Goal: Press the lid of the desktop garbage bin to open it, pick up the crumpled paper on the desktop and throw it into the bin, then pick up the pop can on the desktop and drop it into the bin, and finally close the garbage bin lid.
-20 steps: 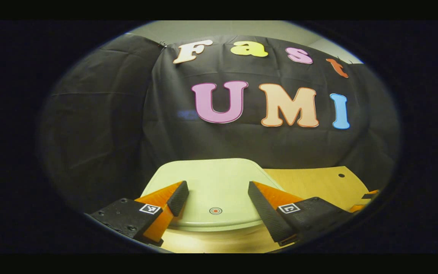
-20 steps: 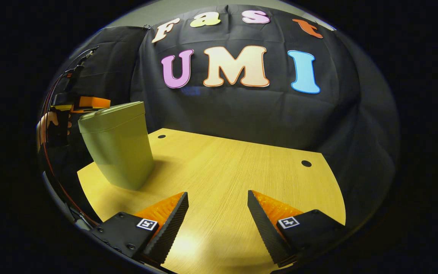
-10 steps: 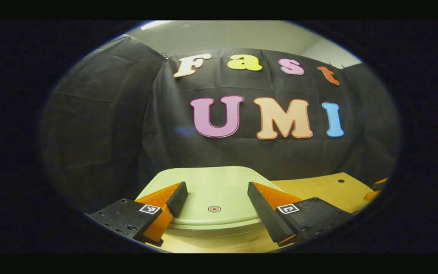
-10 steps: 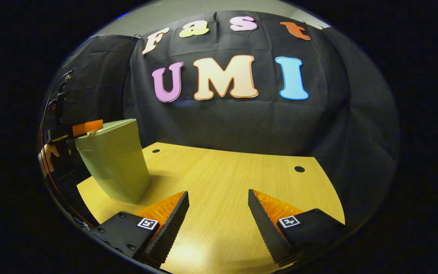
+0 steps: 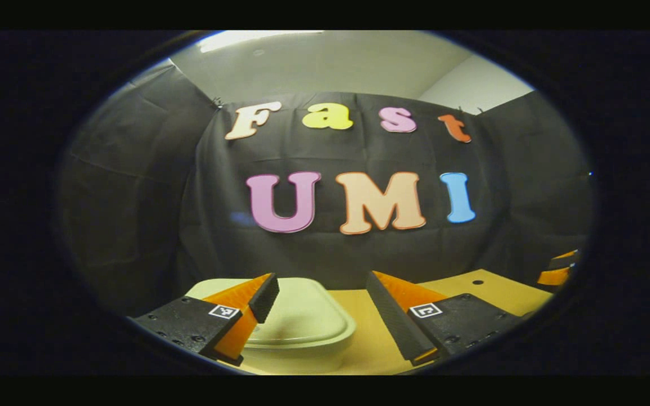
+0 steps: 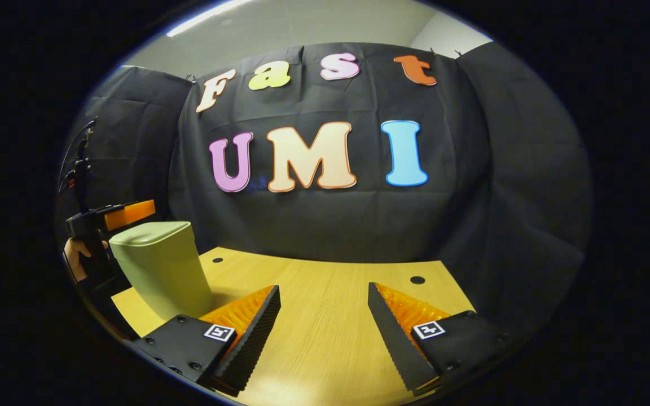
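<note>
We judge the task nearly finished: the bin (image 6: 158,268) stands near the desk's (image 6: 325,316) left edge with its lid (image 5: 302,316) down flat, and we see no crumpled paper or pop can on the bare wood, so both are probably inside, though we cannot see into the bin. In the left gripper view our left gripper (image 5: 319,310) hangs released above the lid, jaws spread, touching nothing; in the right gripper view it appears behind the bin with a hand (image 6: 77,262) holding it. Moving right, the desk's middle is open wood up to its back edge, where two small dark holes sit. Our right gripper (image 6: 323,324) hovers over the front of the desk, released and holding nothing, with free room on every side. What is left, we think, is only pulling both grippers clear.
</note>
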The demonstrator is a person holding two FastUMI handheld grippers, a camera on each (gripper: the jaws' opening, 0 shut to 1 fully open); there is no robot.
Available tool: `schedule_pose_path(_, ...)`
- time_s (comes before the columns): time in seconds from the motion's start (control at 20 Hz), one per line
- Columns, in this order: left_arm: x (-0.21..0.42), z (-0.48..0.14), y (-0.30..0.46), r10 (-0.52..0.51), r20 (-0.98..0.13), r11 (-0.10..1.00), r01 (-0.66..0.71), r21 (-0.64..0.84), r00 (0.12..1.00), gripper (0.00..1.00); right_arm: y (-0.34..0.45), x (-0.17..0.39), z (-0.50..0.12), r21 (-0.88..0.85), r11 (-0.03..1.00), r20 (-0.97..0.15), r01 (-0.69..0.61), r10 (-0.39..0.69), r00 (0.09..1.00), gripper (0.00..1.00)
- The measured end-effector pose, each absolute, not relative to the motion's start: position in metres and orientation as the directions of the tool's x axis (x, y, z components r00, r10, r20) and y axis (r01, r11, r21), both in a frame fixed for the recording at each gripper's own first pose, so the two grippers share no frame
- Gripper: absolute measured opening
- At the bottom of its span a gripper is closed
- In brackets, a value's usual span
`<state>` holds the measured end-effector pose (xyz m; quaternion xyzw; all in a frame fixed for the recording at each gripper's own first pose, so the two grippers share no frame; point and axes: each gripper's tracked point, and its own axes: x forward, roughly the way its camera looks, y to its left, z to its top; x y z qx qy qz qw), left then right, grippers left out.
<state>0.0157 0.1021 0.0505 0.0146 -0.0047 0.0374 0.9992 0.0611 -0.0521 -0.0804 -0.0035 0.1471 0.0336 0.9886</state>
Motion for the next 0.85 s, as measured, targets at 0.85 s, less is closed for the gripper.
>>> schedule_pose_path(0.85, 0.02, 0.047, -0.014, -0.155, -0.004, 0.988, 0.155, -0.009, 0.988, 0.93, -0.09, 0.053, 0.011, 0.032, 0.998, -0.03, 0.059, -0.058, 0.998, 0.98)
